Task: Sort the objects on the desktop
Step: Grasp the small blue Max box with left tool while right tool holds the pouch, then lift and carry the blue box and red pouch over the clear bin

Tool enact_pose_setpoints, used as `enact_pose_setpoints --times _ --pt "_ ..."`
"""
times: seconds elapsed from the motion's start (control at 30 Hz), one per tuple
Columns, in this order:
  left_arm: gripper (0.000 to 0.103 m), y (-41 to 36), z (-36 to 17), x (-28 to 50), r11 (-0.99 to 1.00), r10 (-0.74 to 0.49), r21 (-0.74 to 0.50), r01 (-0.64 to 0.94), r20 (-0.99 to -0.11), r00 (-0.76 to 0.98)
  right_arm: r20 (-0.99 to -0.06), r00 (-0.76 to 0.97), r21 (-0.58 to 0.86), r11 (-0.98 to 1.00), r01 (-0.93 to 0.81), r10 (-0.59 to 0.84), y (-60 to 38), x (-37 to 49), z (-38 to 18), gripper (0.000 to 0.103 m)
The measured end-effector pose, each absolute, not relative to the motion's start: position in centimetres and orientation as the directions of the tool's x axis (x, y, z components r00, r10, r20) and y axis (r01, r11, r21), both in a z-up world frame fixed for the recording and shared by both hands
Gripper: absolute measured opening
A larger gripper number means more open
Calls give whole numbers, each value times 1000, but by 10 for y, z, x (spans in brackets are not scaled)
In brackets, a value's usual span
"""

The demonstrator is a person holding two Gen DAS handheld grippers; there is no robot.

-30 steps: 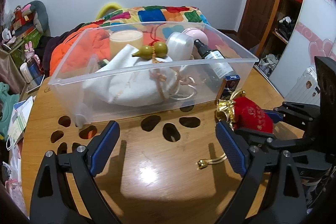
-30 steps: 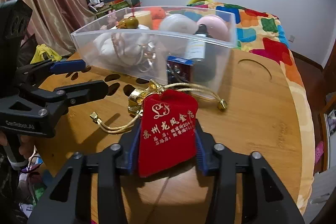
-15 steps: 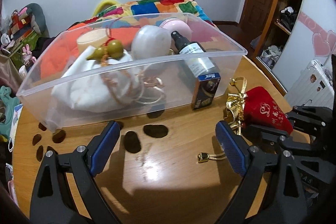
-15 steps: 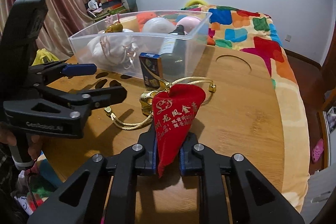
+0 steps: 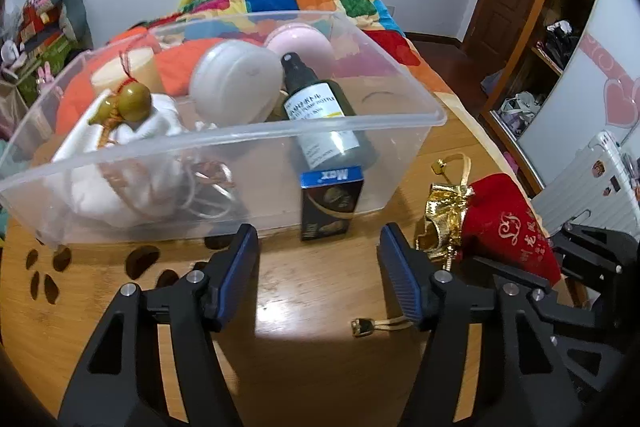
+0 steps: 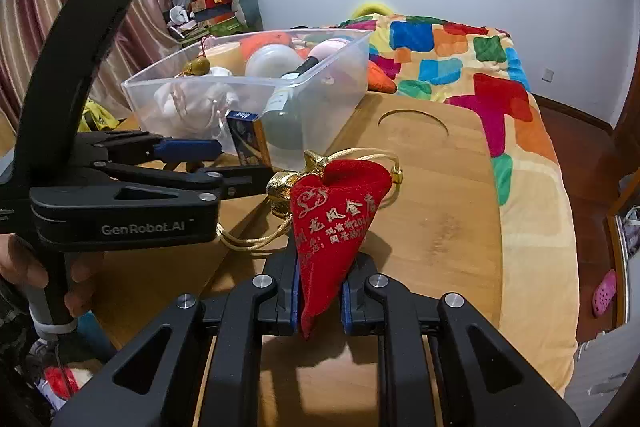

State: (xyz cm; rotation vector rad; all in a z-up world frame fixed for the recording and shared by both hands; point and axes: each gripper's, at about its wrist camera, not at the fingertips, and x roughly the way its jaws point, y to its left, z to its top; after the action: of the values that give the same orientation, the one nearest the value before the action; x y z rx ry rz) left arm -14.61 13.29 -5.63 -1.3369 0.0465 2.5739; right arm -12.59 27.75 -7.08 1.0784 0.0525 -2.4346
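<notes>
A clear plastic bin (image 5: 224, 143) stands on the wooden table and holds a spray bottle (image 5: 316, 107), a white round case (image 5: 234, 83), a pink round case, a gourd charm (image 5: 128, 103) and a white pouch. A small dark box (image 5: 330, 203) stands against the bin's front wall. My left gripper (image 5: 318, 275) is open, just in front of that box. My right gripper (image 6: 318, 287) is shut on a red velvet pouch (image 6: 334, 215) with gold trim and cord, lifted a little off the table. The pouch also shows in the left wrist view (image 5: 508, 223).
A bed with a patchwork quilt (image 6: 460, 67) lies behind the table. The table's (image 6: 440, 227) right edge is close to the pouch. Cut-out holes (image 5: 48, 275) mark the tabletop at left. Shelves and a door stand at far right.
My right gripper closed on the red pouch and raised it. My left gripper moved right and closer to the bin, now facing the small dark box, its jaws a little narrower.
</notes>
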Motion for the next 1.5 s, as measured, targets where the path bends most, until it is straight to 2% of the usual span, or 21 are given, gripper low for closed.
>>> enact_pose_setpoints --times 0.07,0.3,0.33,0.43,0.53,0.63,1.07,1.5 --pt "56 135 -57 -147 -974 186 -78 -213 -811 -555 -707 -578 154 -886 438 -408 279 -128 -71 13" --pt "48 131 -55 -150 -979 196 -124 -164 -807 -557 -700 -574 166 -879 446 -424 283 -131 -72 13" --pt "42 131 -55 -150 -979 194 -125 -160 -807 -558 -699 -574 169 -879 446 -426 283 -131 -72 13" --pt "34 133 -56 -150 -980 191 -128 -150 -808 -557 -700 -571 171 -877 449 -429 283 -130 -73 13" --pt "33 133 -56 -152 -979 200 -145 -142 -807 -556 -699 -570 173 -875 452 -432 282 -129 -73 13" --pt "27 134 -56 -154 -979 200 -148 -137 -803 -561 -700 -570 169 -875 454 -431 282 -129 -72 13" --pt "27 125 -55 -144 -969 248 -190 -160 -793 -557 -695 -591 122 -877 464 -409 274 -122 -57 13" --pt "27 114 -17 -122 -965 252 -140 -223 -736 -628 -659 -646 74 -888 453 -385 256 -114 -26 13"
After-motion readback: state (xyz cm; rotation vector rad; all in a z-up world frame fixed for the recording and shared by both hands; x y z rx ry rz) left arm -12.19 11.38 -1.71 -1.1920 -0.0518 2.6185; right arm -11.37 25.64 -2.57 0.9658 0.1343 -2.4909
